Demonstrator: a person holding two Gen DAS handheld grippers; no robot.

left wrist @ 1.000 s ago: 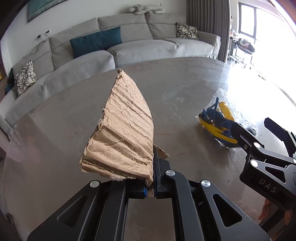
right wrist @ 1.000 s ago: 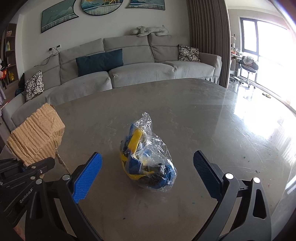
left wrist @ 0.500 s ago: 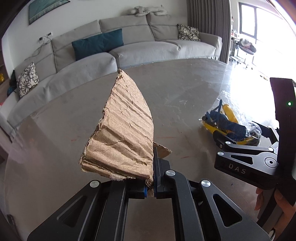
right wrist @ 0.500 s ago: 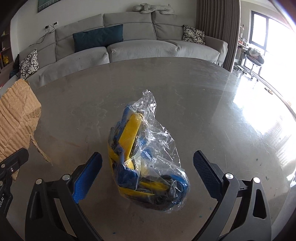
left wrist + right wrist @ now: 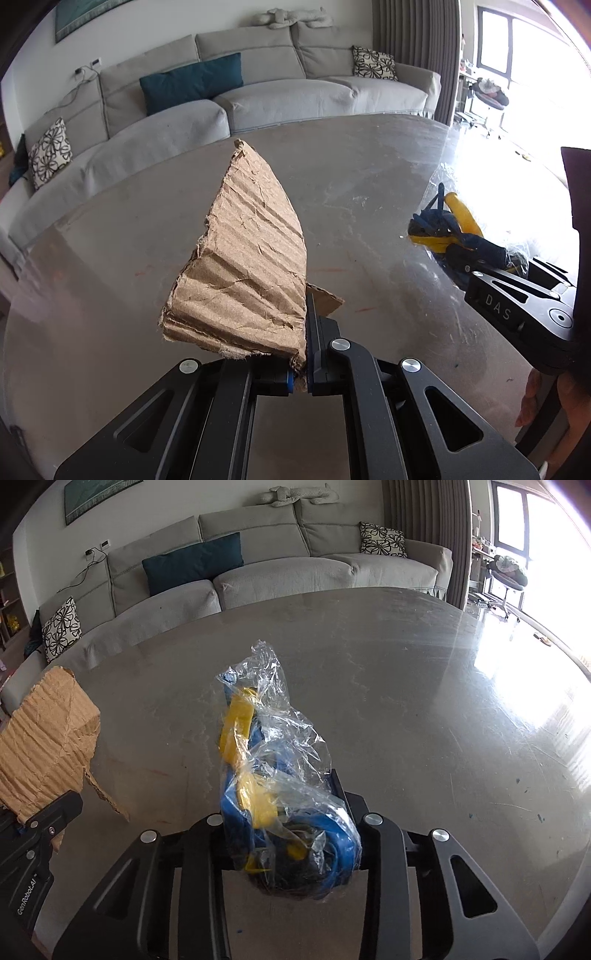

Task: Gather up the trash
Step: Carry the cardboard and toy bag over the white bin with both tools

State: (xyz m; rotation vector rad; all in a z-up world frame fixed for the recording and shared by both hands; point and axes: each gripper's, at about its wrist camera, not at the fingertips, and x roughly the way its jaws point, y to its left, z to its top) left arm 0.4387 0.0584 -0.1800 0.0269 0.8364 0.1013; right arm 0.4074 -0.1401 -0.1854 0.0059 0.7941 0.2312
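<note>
Lettering "DAS" on right tool (image 5: pixel 517 314) (closing around plastic bag (image 5: pixel 280 794)); left tool (image 5: pixel 301 373) pinching cardboard (image 5: pixel 243 273).

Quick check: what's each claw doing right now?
Left claw: shut on the torn cardboard.
Right claw: closing around the plastic bag of blue and yellow bits, pressing its sides.

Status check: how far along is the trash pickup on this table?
Done: the left gripper is shut on the torn cardboard, lifted off the table. In hand: the right gripper is closing around the plastic bag. Left: lift the bag and bin both; no bin is in view.
</note>
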